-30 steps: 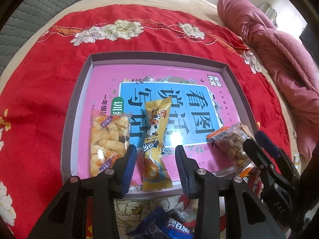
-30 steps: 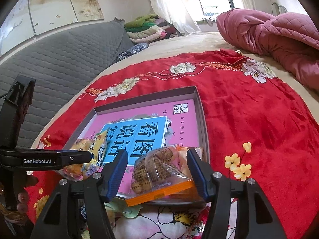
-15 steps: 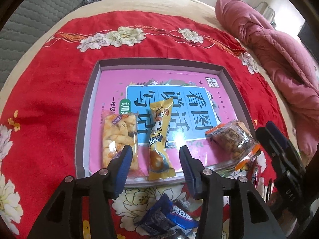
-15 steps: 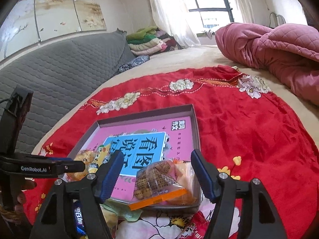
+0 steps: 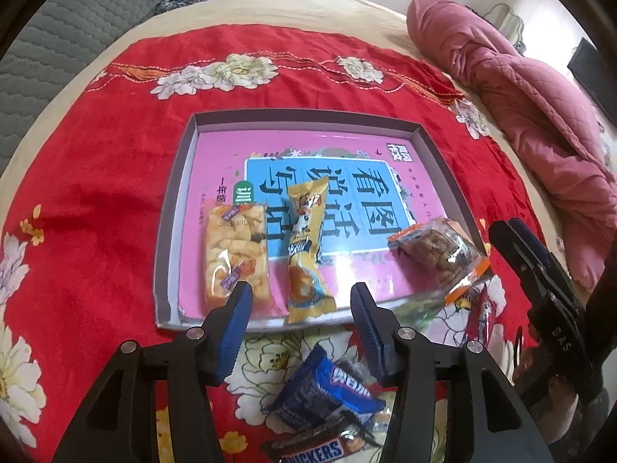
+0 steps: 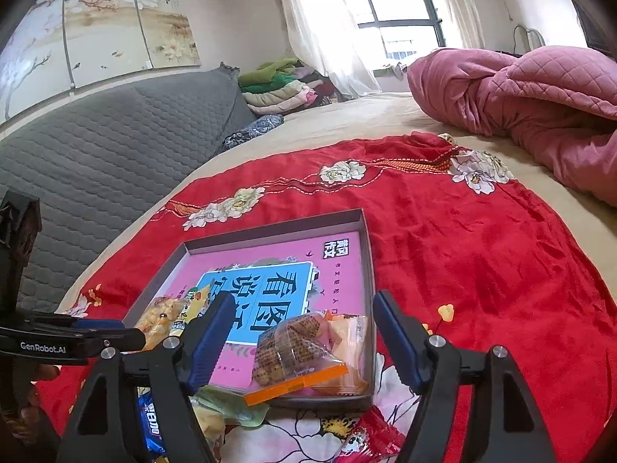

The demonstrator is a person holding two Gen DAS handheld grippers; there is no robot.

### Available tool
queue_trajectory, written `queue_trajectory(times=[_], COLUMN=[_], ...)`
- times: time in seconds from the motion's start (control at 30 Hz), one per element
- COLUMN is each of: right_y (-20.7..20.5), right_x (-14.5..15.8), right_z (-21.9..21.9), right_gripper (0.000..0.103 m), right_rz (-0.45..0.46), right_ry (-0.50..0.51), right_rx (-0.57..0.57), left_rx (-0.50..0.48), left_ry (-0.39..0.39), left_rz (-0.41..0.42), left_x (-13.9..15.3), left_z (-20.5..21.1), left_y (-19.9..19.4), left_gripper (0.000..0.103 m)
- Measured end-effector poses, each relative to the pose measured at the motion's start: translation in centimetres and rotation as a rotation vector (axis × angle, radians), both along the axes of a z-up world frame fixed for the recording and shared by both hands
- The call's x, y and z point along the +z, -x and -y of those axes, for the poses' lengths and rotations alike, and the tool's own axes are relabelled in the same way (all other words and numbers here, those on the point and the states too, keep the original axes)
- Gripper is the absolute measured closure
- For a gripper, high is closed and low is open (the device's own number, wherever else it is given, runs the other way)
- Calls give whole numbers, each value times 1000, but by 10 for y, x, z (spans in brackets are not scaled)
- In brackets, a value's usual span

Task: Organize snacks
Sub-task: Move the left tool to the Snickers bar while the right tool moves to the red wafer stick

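Observation:
A shallow grey tray point(image 5: 308, 117) with a pink printed floor lies on a red flowered cloth. In it are an orange cracker pack point(image 5: 235, 250), a yellow bar pack point(image 5: 306, 247) and a clear biscuit pack point(image 5: 439, 250) with an orange edge. My left gripper point(image 5: 300, 301) is open just above the tray's near rim, and the yellow pack's lower end shows between its fingers, untouched. My right gripper point(image 6: 302, 305) hovers over the tray's near right corner. Its jaws are opening, and the biscuit pack point(image 6: 297, 347) lies free between them.
Loose snacks lie on the cloth in front of the tray: a blue pack point(image 5: 327, 389), a Snickers bar point(image 5: 312, 451), a red pack point(image 6: 370, 436) and a green pack point(image 6: 231, 405). A pink quilt point(image 5: 540, 115) is heaped far right. A grey quilted cover point(image 6: 96, 154) lies left.
Both grippers drew back and up from the tray while their jaws widened. The yellow pack and the biscuit pack stay lying in the tray. More loose snacks show below.

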State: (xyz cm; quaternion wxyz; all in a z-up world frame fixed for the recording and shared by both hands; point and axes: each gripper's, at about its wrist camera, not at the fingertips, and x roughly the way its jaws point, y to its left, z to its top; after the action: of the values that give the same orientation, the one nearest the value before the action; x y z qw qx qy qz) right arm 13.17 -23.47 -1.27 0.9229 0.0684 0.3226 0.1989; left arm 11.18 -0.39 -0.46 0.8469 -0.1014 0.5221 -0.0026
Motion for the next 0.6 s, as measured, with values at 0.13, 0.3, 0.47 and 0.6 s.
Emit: queue_trajectory(times=[0.13,0.3,0.47,0.6], right_y=[6,14,22,28], right_x=[0,1,3,4], right_z=[4,10,8,5], right_gripper=[30,28,28,27], right_rz=[-9,-18,-12,-20], right_ry=[-16,-21,-14,-6], right_rx=[-5,-15,-3,0], left_rx=[-12,-12,-18,-27], left_ry=[-11,-10,-9,-6], left_rz=[4,-4,-11,-4], left_x=[1,-3,-8,-6], left_z=[-3,-8,-11,-14], left_y=[10,22,33,40], left_gripper=[48,48,48,48])
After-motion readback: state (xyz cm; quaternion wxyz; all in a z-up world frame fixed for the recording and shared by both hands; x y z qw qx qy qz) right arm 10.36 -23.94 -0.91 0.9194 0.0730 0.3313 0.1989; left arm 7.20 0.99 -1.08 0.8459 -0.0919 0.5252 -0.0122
